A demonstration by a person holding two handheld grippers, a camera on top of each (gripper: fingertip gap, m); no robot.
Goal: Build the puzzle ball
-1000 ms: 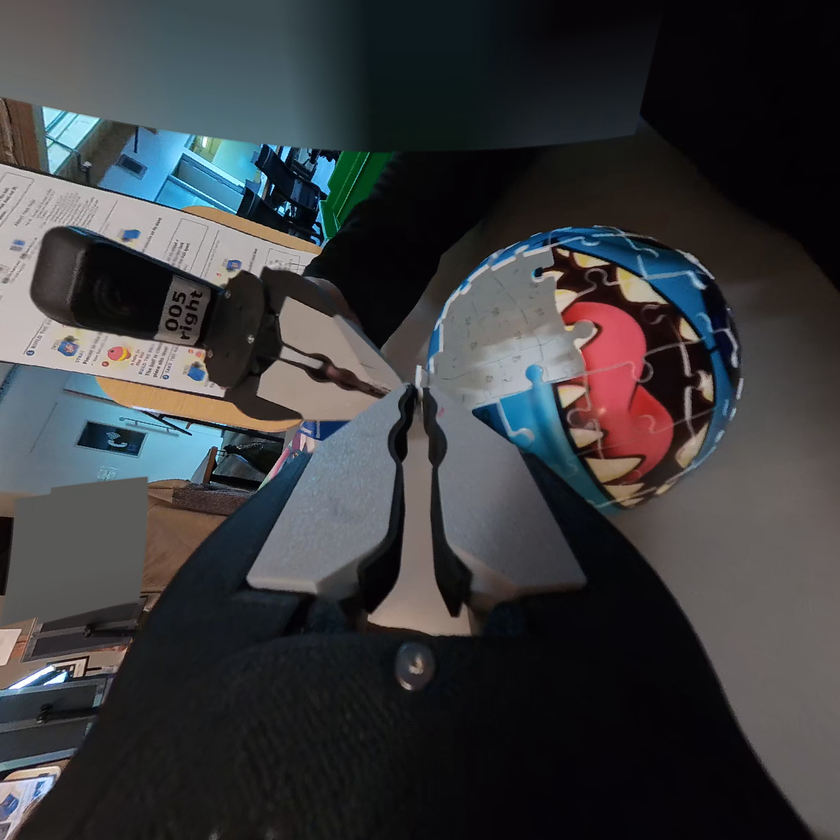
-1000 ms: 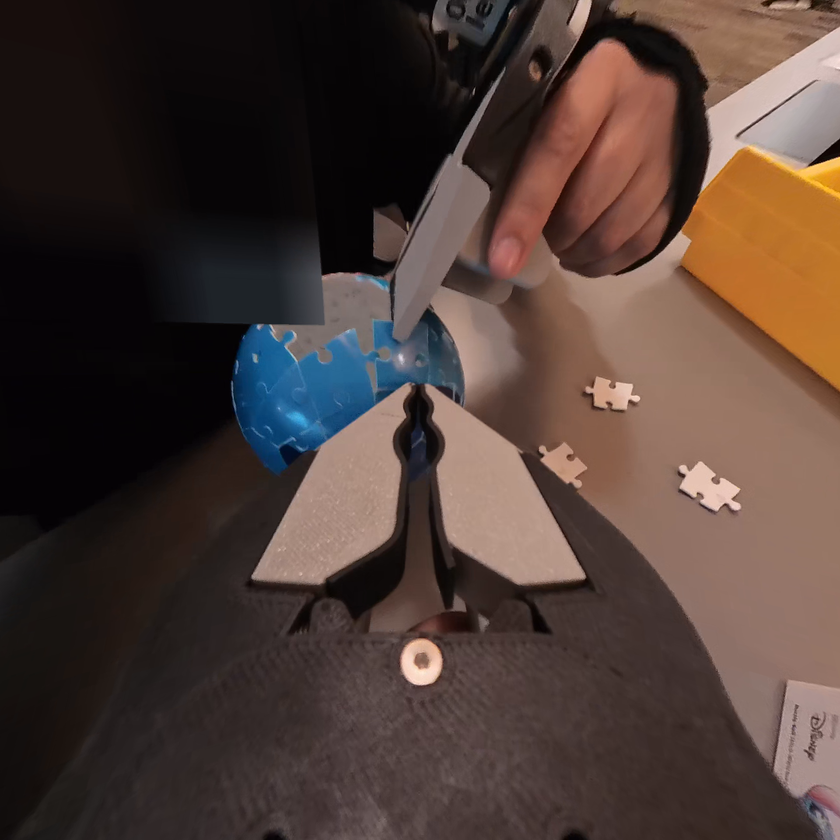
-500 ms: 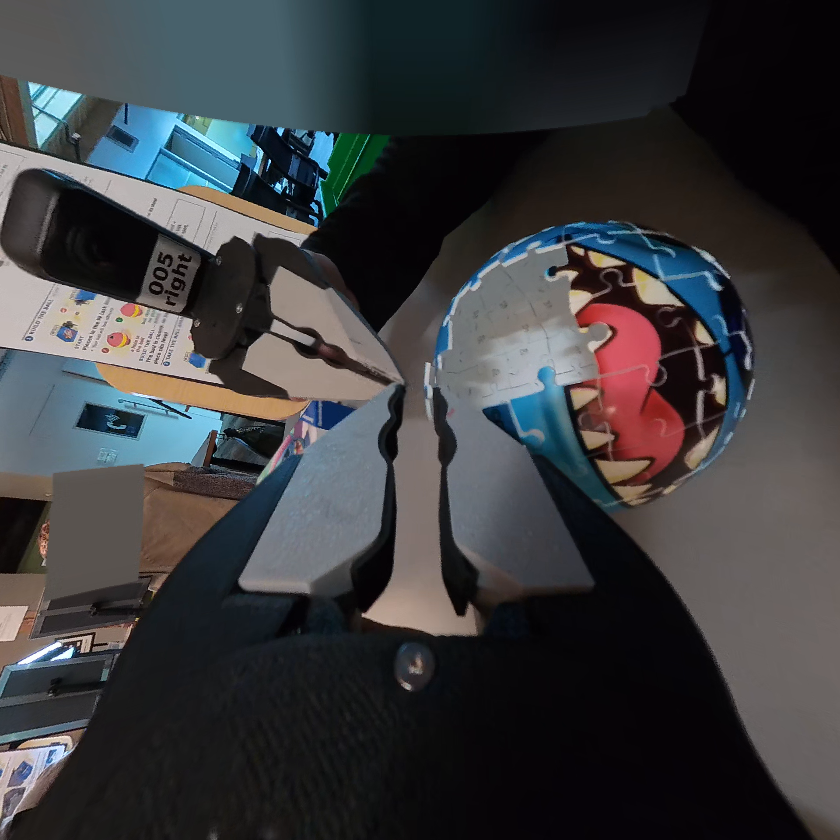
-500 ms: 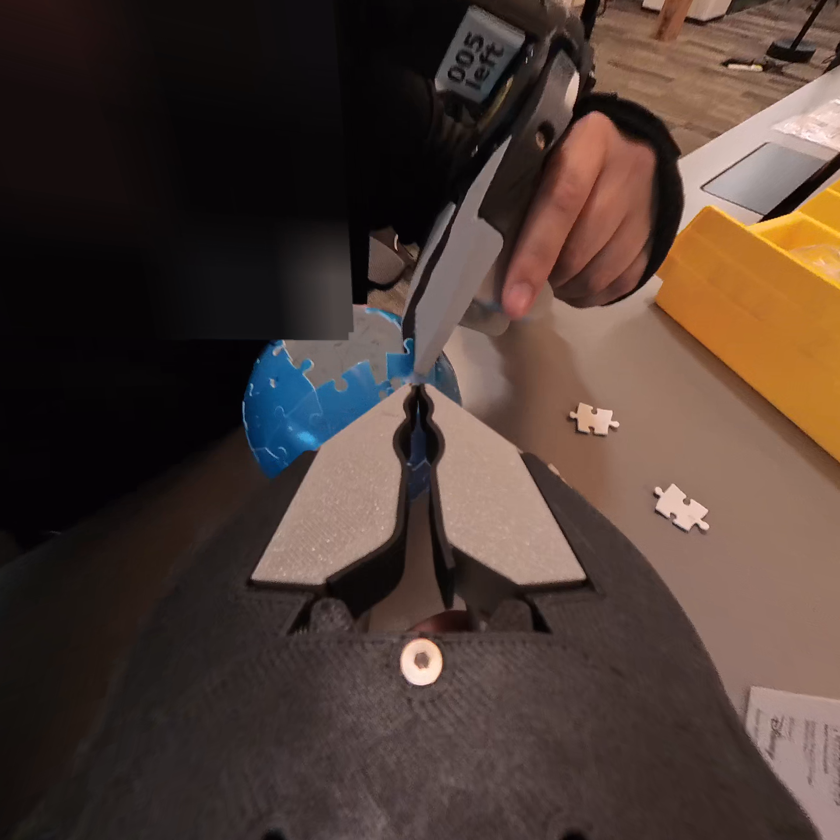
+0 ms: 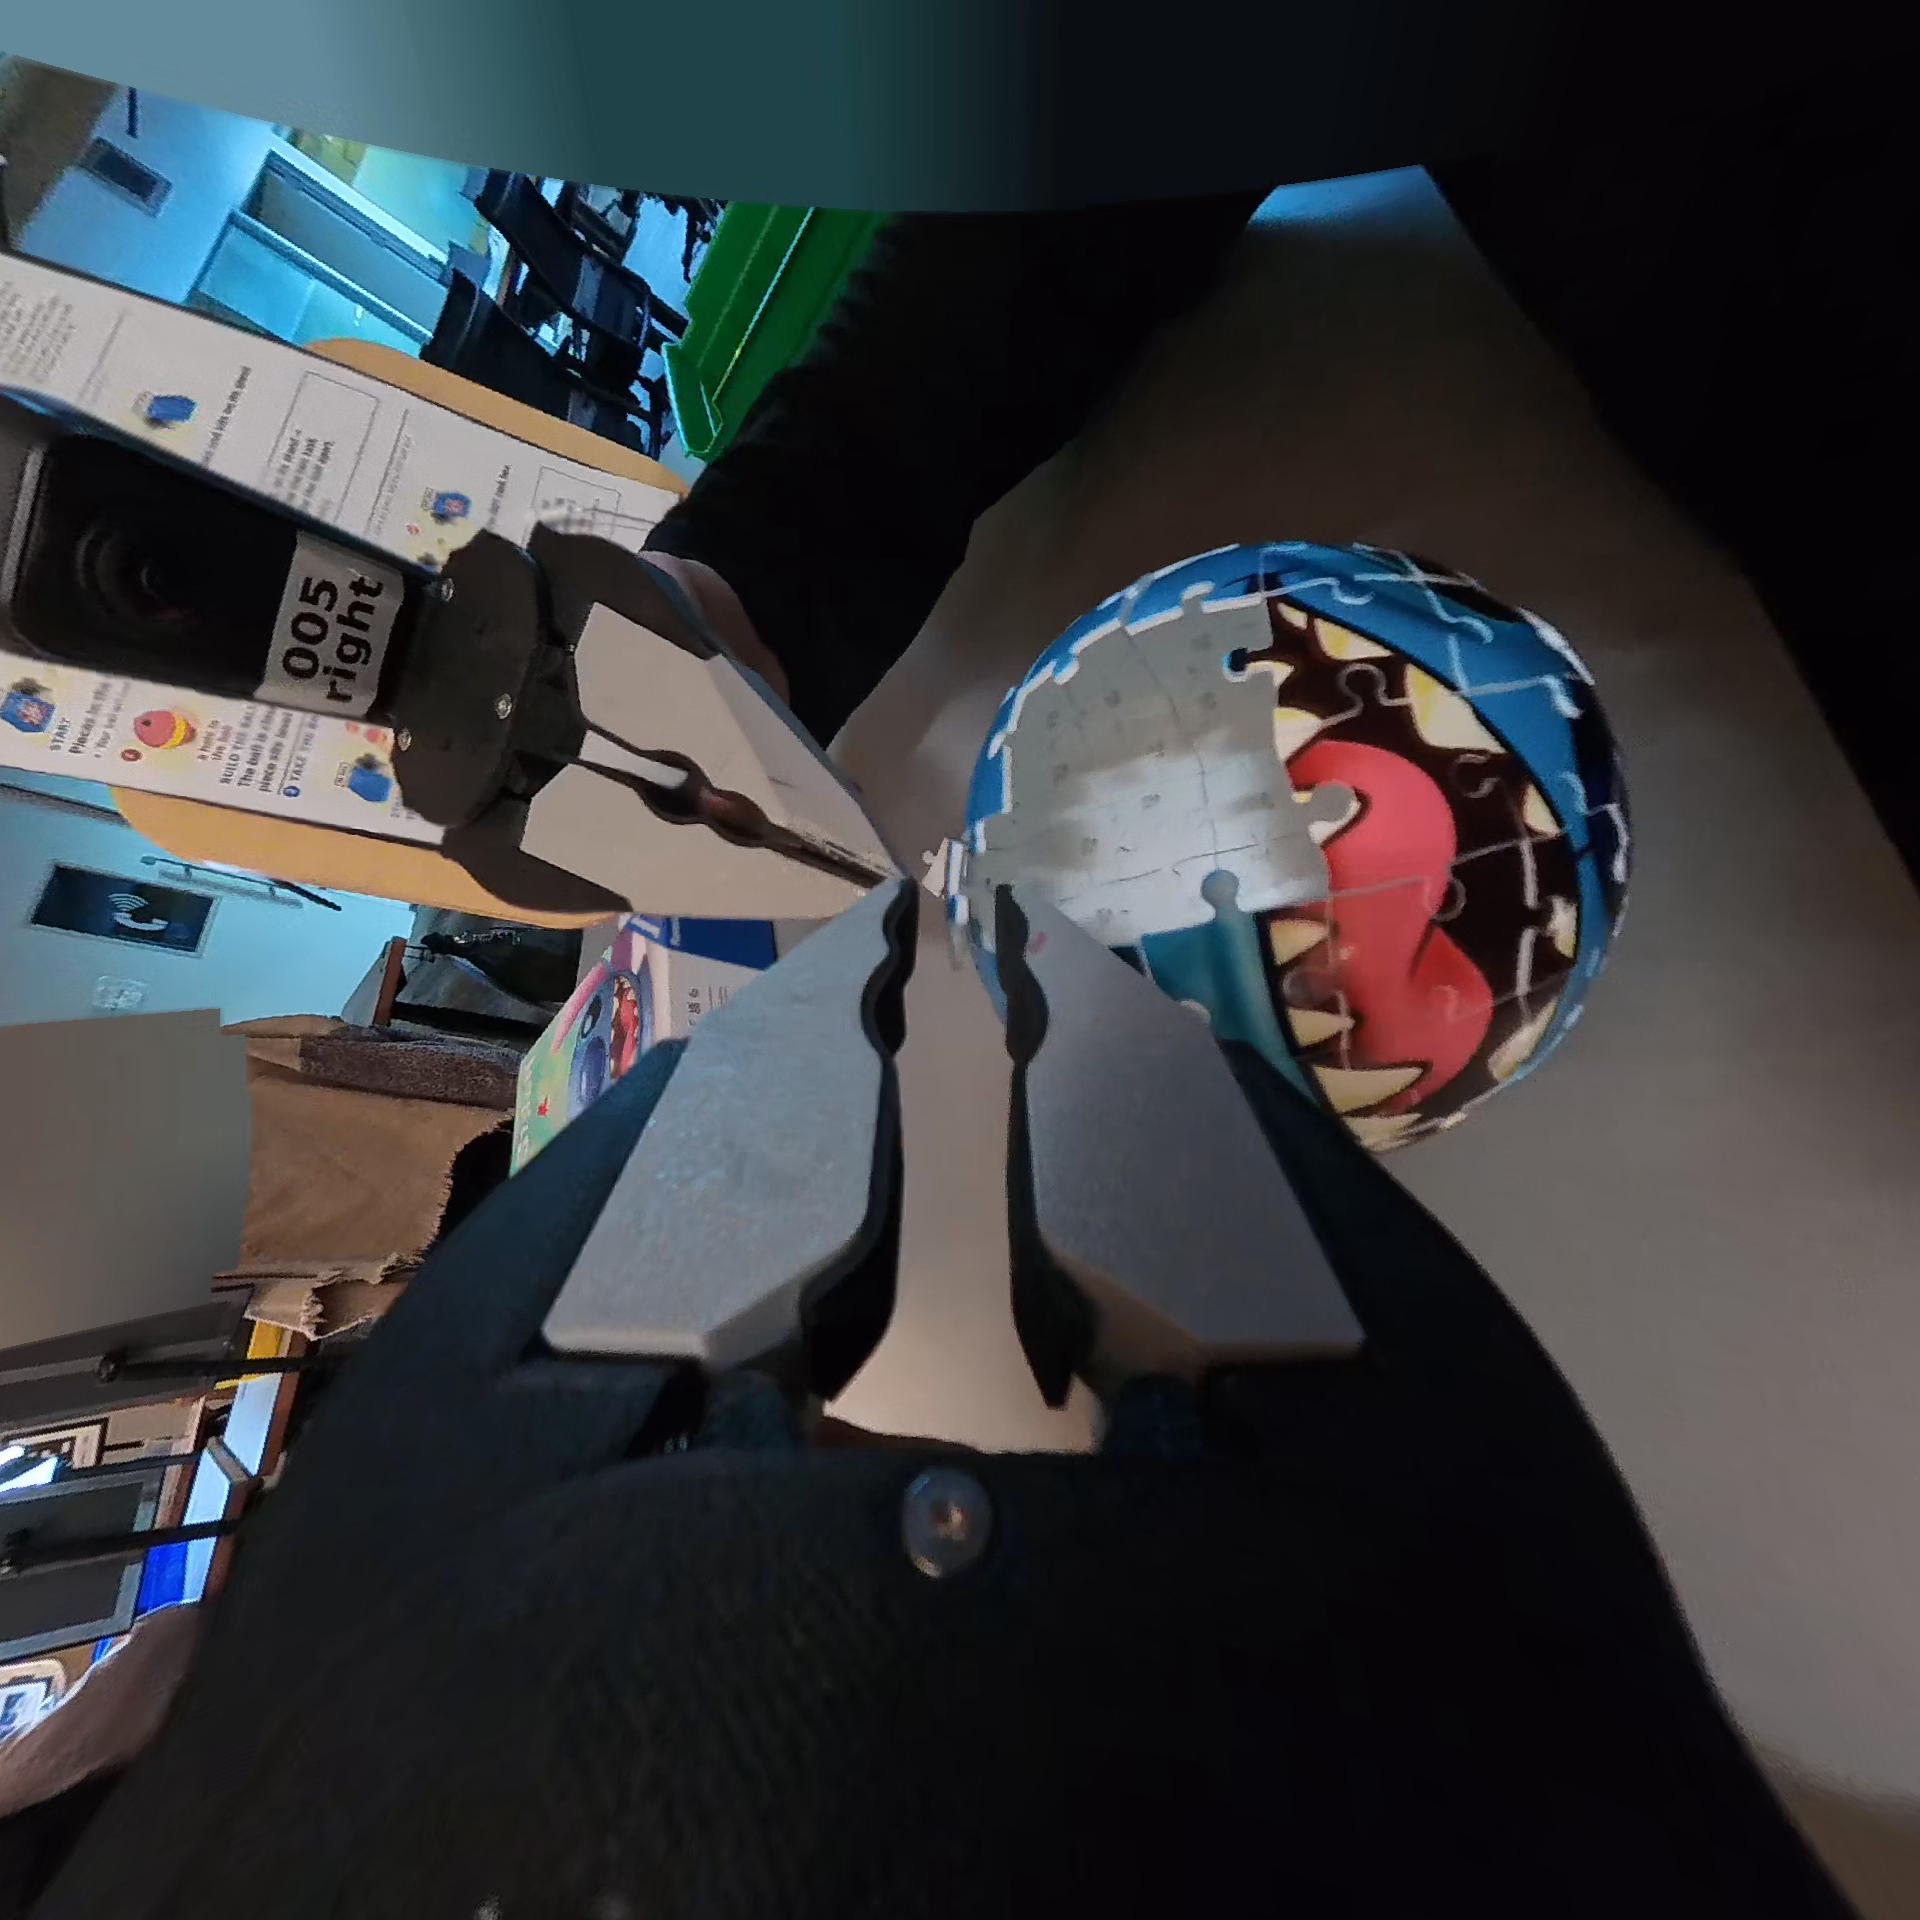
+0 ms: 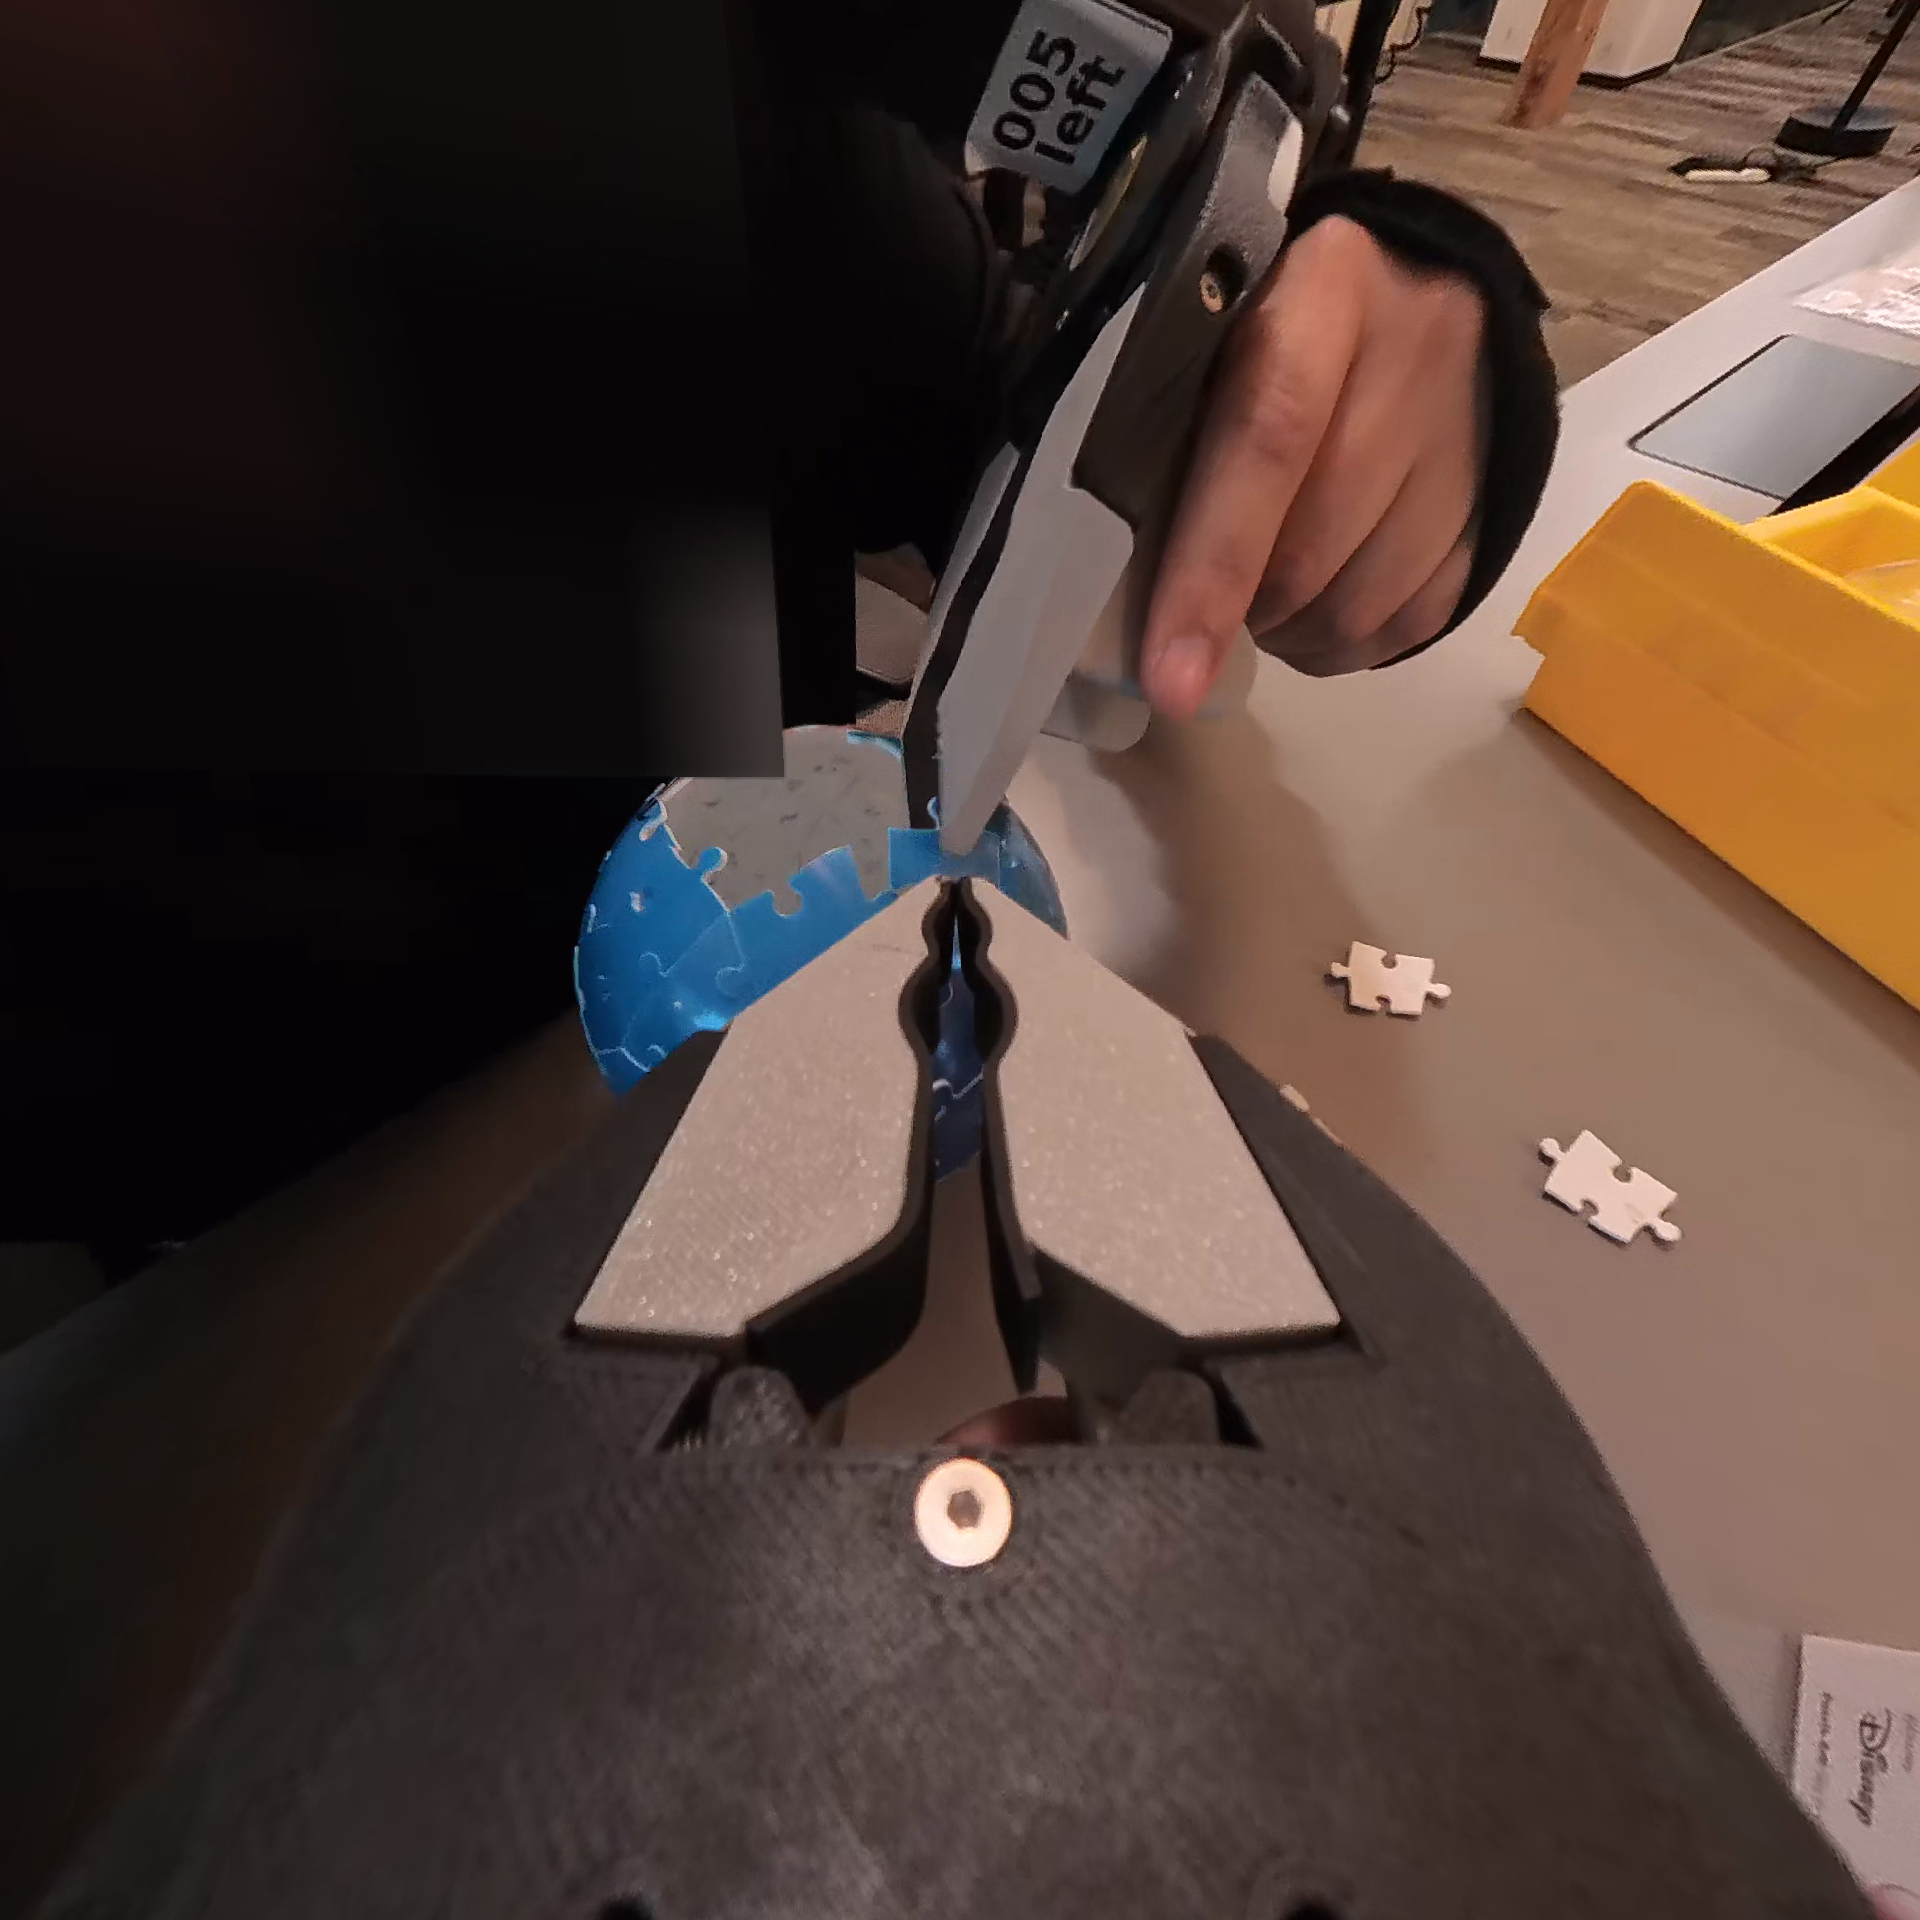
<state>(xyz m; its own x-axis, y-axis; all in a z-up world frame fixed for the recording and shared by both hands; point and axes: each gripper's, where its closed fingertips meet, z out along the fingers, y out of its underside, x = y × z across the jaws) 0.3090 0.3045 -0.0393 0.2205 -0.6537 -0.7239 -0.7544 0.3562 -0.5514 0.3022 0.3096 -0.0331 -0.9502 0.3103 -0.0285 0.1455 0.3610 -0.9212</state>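
Observation:
The puzzle ball lies on the grey table. It is blue with a red tongue and teeth, and a gap shows its white inside. In the right wrist view the ball shows blue with jagged open rims. My left gripper is slightly open, its tips either side of a rim piece of the ball; it also shows in the right wrist view, held by a hand. My right gripper is shut, its tips at the same rim; it also shows in the left wrist view. I cannot tell if it pinches the rim.
Two loose white pieces lie on the table to the right. A yellow bin stands at the far right, a printed card near the front edge. A green bin, an instruction sheet and a puzzle box are behind. The tips of both grippers are at nearly the same place.
My left gripper has gone from shut to slightly open at the ball's rim. The right gripper has stayed shut with its tips at the rim. The ball has barely moved.

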